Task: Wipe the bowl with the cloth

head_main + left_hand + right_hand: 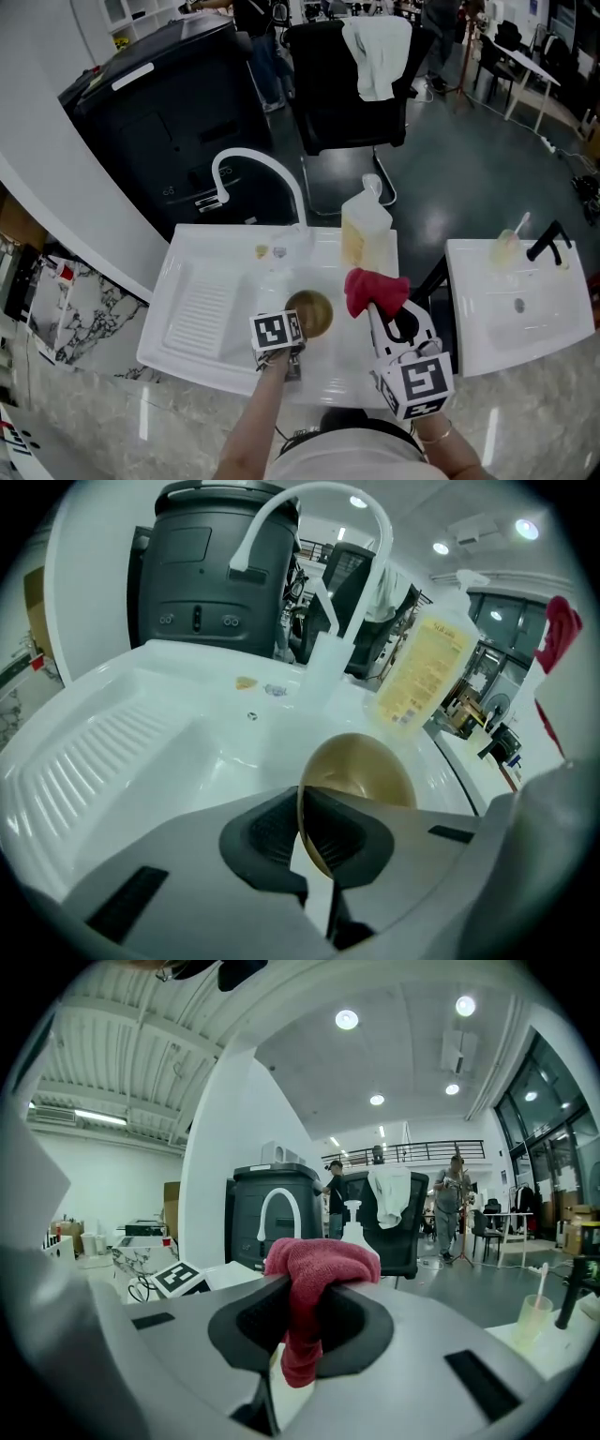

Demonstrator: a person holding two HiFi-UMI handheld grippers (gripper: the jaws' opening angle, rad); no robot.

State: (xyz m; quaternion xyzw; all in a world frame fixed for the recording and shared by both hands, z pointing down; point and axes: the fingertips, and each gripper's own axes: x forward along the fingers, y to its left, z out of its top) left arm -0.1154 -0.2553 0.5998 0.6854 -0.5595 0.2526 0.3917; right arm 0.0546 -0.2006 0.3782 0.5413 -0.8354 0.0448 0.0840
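Note:
A small brown bowl [309, 314] is held over the white sink [202, 309], tilted on its side. My left gripper [292, 349] is shut on the bowl's near rim; in the left gripper view the bowl [361, 780] stands edge-on between the pads. A red cloth [375, 291] bunches up to the right of the bowl, apart from it. My right gripper [382, 314] is shut on the cloth, and in the right gripper view the red cloth [314, 1283] hangs pinched between the pads.
A white curved faucet [258, 173] rises behind the sink. A yellowish pump bottle [364, 225] stands at the sink's back right corner. A second white basin [520, 305] with a black tap lies to the right. A black chair draped with white cloth stands beyond.

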